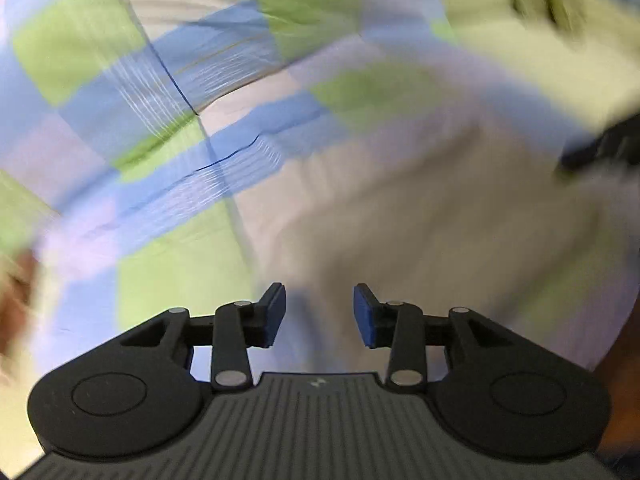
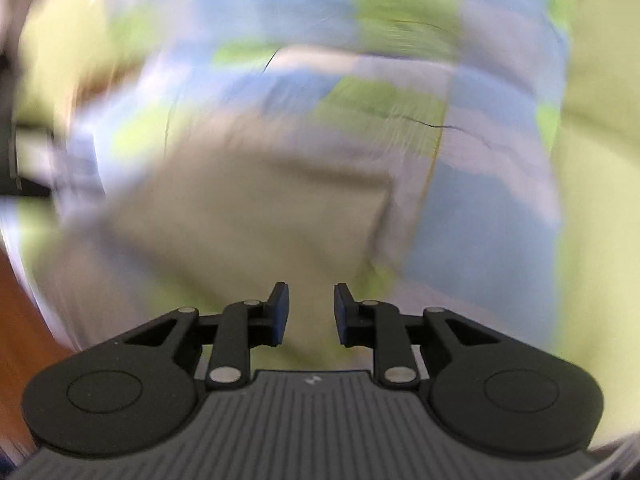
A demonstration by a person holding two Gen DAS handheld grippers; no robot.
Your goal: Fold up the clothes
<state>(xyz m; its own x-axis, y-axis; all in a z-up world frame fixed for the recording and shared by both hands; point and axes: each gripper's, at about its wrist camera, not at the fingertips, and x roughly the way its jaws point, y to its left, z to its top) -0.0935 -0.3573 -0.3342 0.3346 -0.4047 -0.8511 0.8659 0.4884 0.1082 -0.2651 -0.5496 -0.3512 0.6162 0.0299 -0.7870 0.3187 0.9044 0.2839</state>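
A checked garment [image 1: 224,92] in blue, green and lilac squares lies spread under both grippers, with a plain beige panel [image 1: 400,208] in its middle. Both views are smeared by motion. My left gripper [image 1: 319,300] hangs above the beige panel, open, with only cloth showing through the gap between its blue pads. The right wrist view shows the same garment [image 2: 400,92] and its beige part [image 2: 248,200]. Over it my right gripper [image 2: 311,300] stands open by a narrower gap and holds nothing.
The garment rests on a pale green surface [image 1: 520,52], which also runs down the right side [image 2: 592,120]. A dark blurred shape [image 1: 600,148] sits at the right edge of the left wrist view, another [image 2: 16,152] at the left edge of the right. Brown [image 2: 24,320] shows lower left.
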